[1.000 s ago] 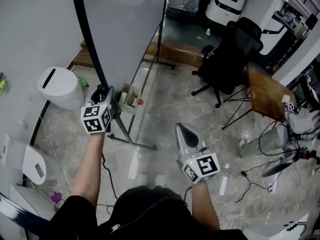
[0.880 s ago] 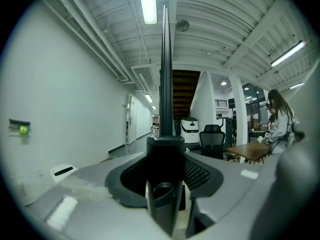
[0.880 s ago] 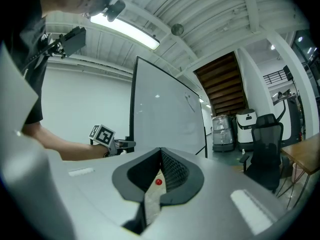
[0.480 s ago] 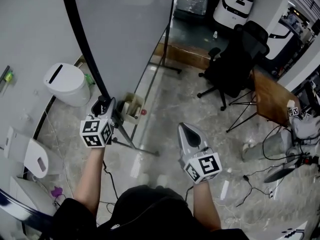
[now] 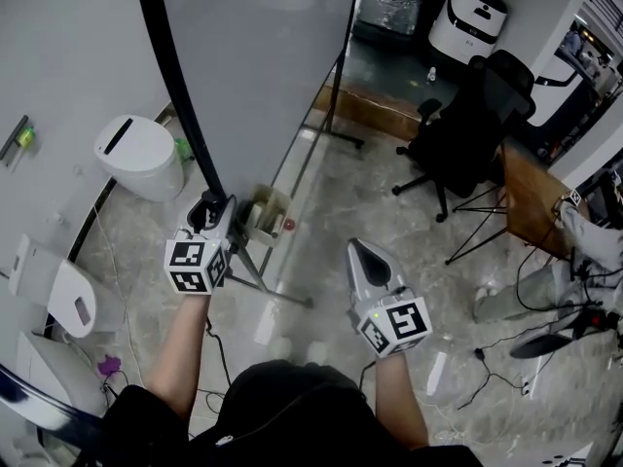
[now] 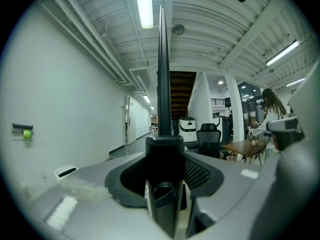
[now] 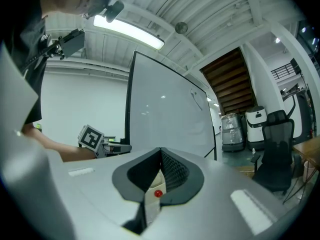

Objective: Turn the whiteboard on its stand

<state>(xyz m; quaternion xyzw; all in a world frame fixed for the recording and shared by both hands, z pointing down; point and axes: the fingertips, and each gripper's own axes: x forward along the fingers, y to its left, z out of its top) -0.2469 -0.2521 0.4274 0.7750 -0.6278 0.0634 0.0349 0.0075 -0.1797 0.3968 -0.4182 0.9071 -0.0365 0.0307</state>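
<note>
The whiteboard (image 5: 263, 66) stands upright on its stand (image 5: 261, 282), its black frame edge (image 5: 180, 95) running down to my left gripper (image 5: 210, 214). In the left gripper view that edge (image 6: 162, 84) rises straight up from between the jaws, which are shut on the frame's lower corner (image 6: 164, 156). My right gripper (image 5: 366, 258) hangs in the air to the right of the board, shut with nothing between its jaws. From the right gripper view the white panel (image 7: 165, 114) faces me, and the left gripper's marker cube (image 7: 91, 137) sits at its left edge.
A white bin (image 5: 141, 156) stands left of the board. A black office chair (image 5: 467, 115) and a wooden table (image 5: 531, 197) are at the right. A small box (image 5: 268, 214) sits by the stand's foot. Cables (image 5: 496, 358) lie on the floor at the right.
My left gripper, still on the frame edge, has shifted a little to the right and nearer to me, and the board's edge moved with it. The right gripper has hardly moved.
</note>
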